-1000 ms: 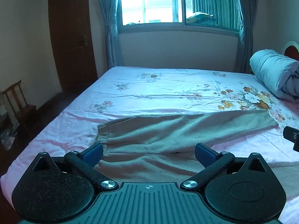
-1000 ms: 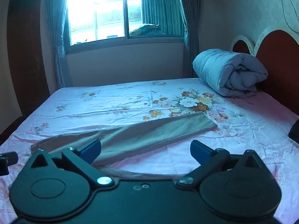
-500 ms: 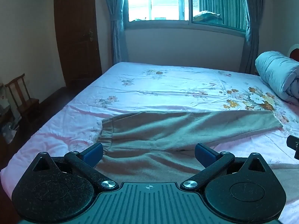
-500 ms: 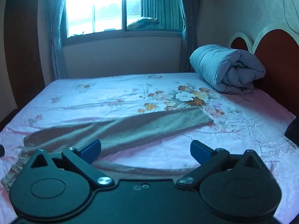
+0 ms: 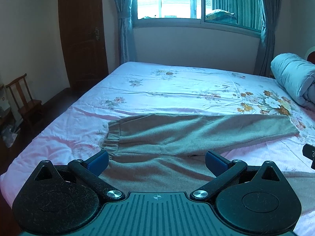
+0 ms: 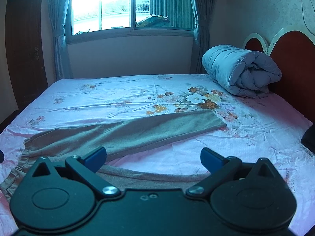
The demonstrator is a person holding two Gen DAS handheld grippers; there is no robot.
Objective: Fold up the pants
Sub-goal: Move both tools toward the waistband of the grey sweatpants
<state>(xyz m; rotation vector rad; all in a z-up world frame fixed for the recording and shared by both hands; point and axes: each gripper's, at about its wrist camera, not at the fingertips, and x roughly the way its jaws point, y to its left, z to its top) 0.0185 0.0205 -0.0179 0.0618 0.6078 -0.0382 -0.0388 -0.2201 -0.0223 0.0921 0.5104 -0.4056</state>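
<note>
Across the near half of the bed [image 5: 177, 82], the grey pants [image 5: 177, 137] lie flat on the floral sheet with their long axis running left to right: the elastic waistband [image 5: 110, 137] at the left, the far leg reaching to its cuff [image 6: 214, 120] at the right, the near leg passing low under both tools. Left gripper [image 5: 157, 160] hovers above the seat and crotch of the garment, waistband just ahead and to its left, so it is the nearer tool to that end; its jaws stand wide apart and hold nothing. Right gripper [image 6: 153, 155] hangs over the gap between the two legs, the near leg directly beneath, the far cuff well ahead and to the right; its jaws are likewise spread and empty. Beside the headboard rests a rolled quilt [image 6: 240, 72], well apart from the pants. Judged from this layout, no fold has yet been made.
</note>
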